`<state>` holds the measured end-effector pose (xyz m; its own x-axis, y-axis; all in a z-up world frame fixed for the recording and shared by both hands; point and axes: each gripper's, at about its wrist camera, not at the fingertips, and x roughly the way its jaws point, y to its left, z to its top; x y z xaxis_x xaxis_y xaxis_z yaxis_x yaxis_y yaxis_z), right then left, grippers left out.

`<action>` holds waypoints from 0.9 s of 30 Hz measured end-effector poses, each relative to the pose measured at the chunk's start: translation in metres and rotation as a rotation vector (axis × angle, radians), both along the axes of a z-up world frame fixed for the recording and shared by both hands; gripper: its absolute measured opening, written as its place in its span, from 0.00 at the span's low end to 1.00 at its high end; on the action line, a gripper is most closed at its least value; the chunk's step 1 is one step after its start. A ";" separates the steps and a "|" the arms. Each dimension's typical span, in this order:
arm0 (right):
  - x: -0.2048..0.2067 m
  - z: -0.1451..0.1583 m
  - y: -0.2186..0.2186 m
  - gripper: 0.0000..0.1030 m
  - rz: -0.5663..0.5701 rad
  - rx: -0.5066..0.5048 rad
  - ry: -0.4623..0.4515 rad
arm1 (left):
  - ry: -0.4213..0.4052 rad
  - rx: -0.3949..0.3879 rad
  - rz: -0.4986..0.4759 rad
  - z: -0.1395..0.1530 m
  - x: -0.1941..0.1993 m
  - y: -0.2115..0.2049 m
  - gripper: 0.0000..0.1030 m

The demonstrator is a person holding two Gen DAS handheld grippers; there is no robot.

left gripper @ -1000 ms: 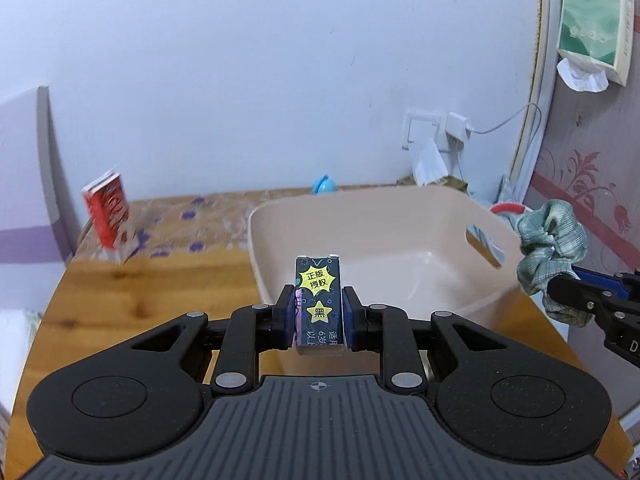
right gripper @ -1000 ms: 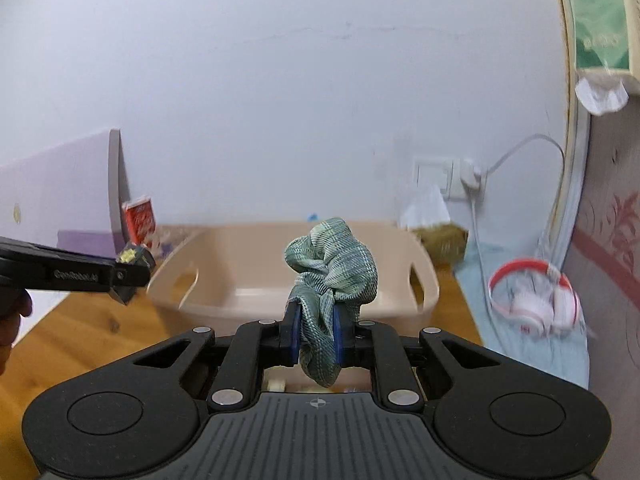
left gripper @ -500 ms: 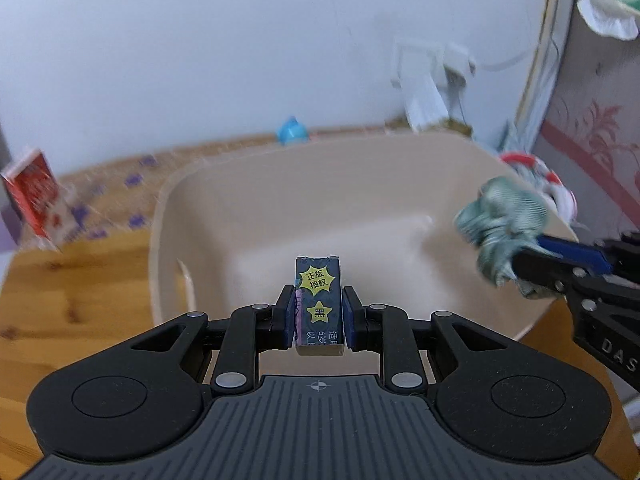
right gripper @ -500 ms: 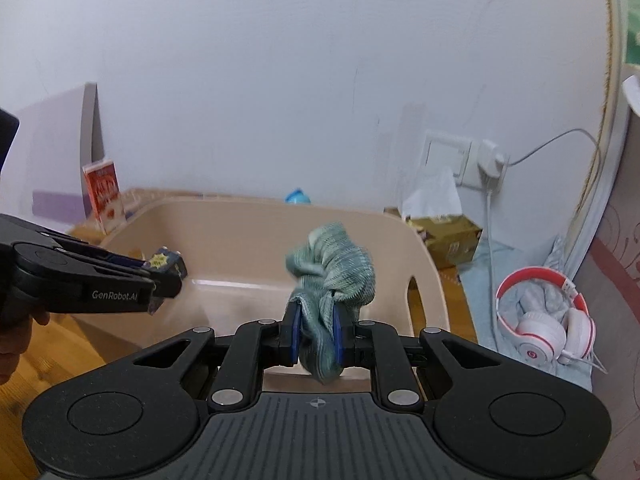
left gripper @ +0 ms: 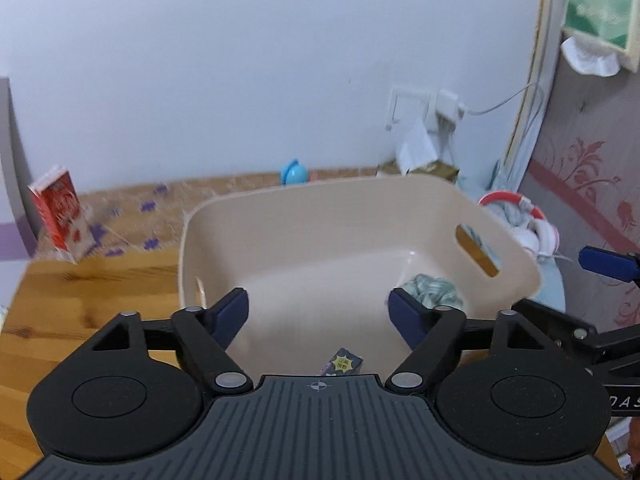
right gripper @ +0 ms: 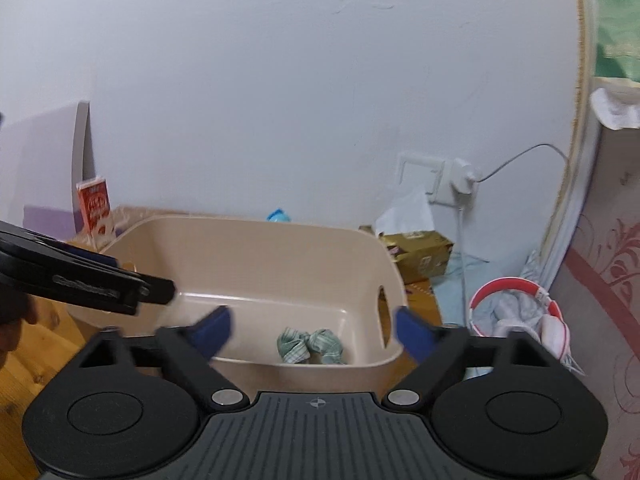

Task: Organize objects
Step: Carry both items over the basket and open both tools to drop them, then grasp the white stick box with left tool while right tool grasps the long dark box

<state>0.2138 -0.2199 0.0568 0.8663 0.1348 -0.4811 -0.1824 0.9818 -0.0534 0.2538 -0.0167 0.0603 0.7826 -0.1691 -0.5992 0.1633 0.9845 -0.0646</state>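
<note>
At far left, a red carton (left gripper: 60, 212) is seen upright on the wooden bench (left gripper: 80, 300), near the wall; a patterned sheet lies behind it. A small blue object (left gripper: 295, 171) sits at the wall behind the beige basin (left gripper: 360, 204). The left gripper (left gripper: 318, 312) is held over the basin's near rim w/ jaws opening, nothing between the blue pads. The small dark box w/ yellow star label (left gripper: 344, 362) is seen just below, inside the basin, partly hidden by the gripper body; whether it rests on the floor of the basin cannot be told. Further right, the green checked cloth (right gripper: 310, 344) lies bunched on the basin floor near the right-hand wall w/ the handle slot. The right gripper (right gripper: 312, 328) is over the basin's near edge, jaws opening wide, empty; the cloth is below and beyond the pads, not touched. At right, a gold tissue box (right gripper: 420, 252) stands by the wall socket, and red-and-white headphones (right gripper: 520, 312) lie on pale blue fabric beside the basin.
</note>
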 end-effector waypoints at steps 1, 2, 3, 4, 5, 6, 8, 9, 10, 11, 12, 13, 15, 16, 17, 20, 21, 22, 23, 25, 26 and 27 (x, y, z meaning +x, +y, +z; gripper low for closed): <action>-0.006 0.001 -0.003 1.00 -0.002 0.008 -0.006 | -0.013 0.001 -0.005 0.004 -0.008 0.000 0.80; -0.011 0.003 -0.004 1.00 -0.002 0.011 -0.011 | -0.022 0.005 -0.009 0.007 -0.015 0.001 0.81; -0.017 0.003 -0.007 1.00 0.000 0.012 -0.012 | -0.030 0.009 -0.009 0.009 -0.022 0.002 0.81; -0.021 0.004 -0.008 1.00 0.001 0.009 -0.013 | -0.036 0.014 -0.007 0.009 -0.028 0.003 0.82; -0.026 0.004 -0.009 1.00 0.003 0.005 -0.013 | -0.040 0.016 -0.002 0.009 -0.034 0.005 0.82; -0.031 0.003 -0.010 1.00 0.006 -0.001 -0.009 | -0.043 0.015 0.006 0.009 -0.039 0.007 0.82; -0.038 -0.001 -0.012 1.00 0.014 -0.013 0.012 | -0.043 0.011 0.030 0.005 -0.048 0.011 0.82; -0.042 -0.004 -0.012 1.00 0.018 -0.020 0.030 | -0.040 0.012 0.034 0.002 -0.053 0.012 0.82; -0.046 -0.008 -0.012 1.00 0.021 -0.024 0.042 | -0.033 0.018 0.037 -0.002 -0.058 0.013 0.82; -0.051 -0.011 -0.012 1.00 0.023 -0.027 0.049 | -0.026 0.025 0.040 -0.006 -0.061 0.014 0.82; -0.054 -0.017 -0.013 1.00 0.027 -0.029 0.061 | -0.018 0.034 0.044 -0.011 -0.064 0.015 0.82; -0.057 -0.021 -0.013 1.00 0.027 -0.031 0.072 | -0.007 0.041 0.049 -0.016 -0.067 0.016 0.82; -0.062 -0.029 -0.015 1.00 0.020 -0.031 0.086 | 0.014 0.045 0.057 -0.025 -0.071 0.018 0.82; -0.063 -0.032 -0.017 1.00 0.017 -0.025 0.093 | 0.026 0.044 0.062 -0.030 -0.073 0.019 0.82; -0.066 -0.036 -0.019 1.00 0.016 -0.016 0.101 | 0.039 0.042 0.068 -0.035 -0.074 0.020 0.82; -0.069 -0.049 -0.026 1.00 0.020 0.010 0.135 | 0.077 0.041 0.085 -0.051 -0.078 0.023 0.82; -0.069 -0.054 -0.028 1.00 0.022 0.014 0.144 | 0.087 0.043 0.087 -0.056 -0.079 0.024 0.82; -0.068 -0.058 -0.029 1.00 0.020 0.017 0.147 | 0.100 0.047 0.090 -0.061 -0.080 0.024 0.82; -0.067 -0.062 -0.031 1.00 0.019 0.023 0.149 | 0.117 0.051 0.092 -0.068 -0.081 0.024 0.82; -0.066 -0.072 -0.032 1.00 0.025 0.047 0.164 | 0.151 0.053 0.092 -0.079 -0.082 0.024 0.82; -0.064 -0.076 -0.033 1.00 0.030 0.058 0.175 | 0.170 0.051 0.095 -0.085 -0.082 0.025 0.82; -0.061 -0.082 -0.034 1.00 0.033 0.067 0.189 | 0.184 0.048 0.097 -0.090 -0.083 0.025 0.82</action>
<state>0.1529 -0.2538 -0.0251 0.7559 0.1986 -0.6238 -0.2147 0.9754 0.0503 0.1708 0.0084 -0.0295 0.6705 -0.0662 -0.7390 0.0574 0.9977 -0.0373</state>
